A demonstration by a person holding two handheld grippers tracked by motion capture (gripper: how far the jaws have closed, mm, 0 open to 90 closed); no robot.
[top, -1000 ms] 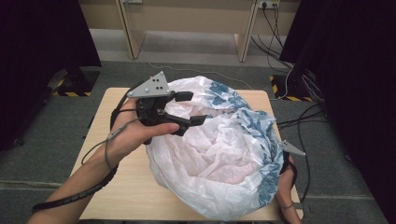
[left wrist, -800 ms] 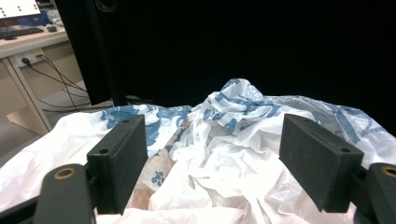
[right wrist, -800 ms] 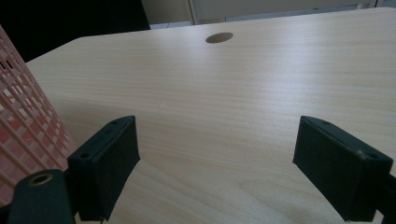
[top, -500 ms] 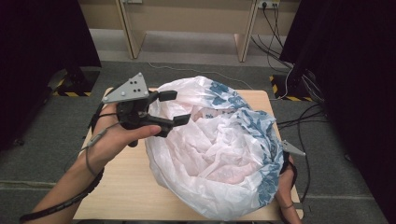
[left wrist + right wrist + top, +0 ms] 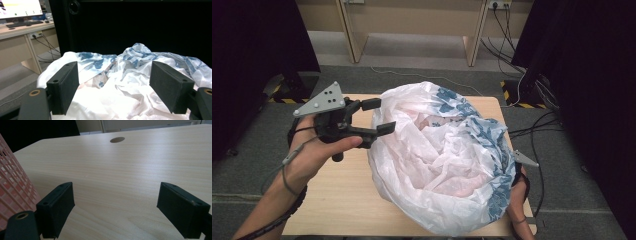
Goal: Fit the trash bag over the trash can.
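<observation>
The step in hand looks like taking hold of the plastic bag (image 5: 447, 160) at its near rim, so the left gripper (image 5: 374, 117) should close on a single raised fold rather than push into loose film. Its jaws stand wide apart with nothing between them, just beside the bag's left edge, the bag billowing over a pink basket (image 5: 12, 182) on the counter (image 5: 337, 200). The right gripper (image 5: 115, 207), low at the bag's far side, is likewise spread, probably clear of the plastic.
</observation>
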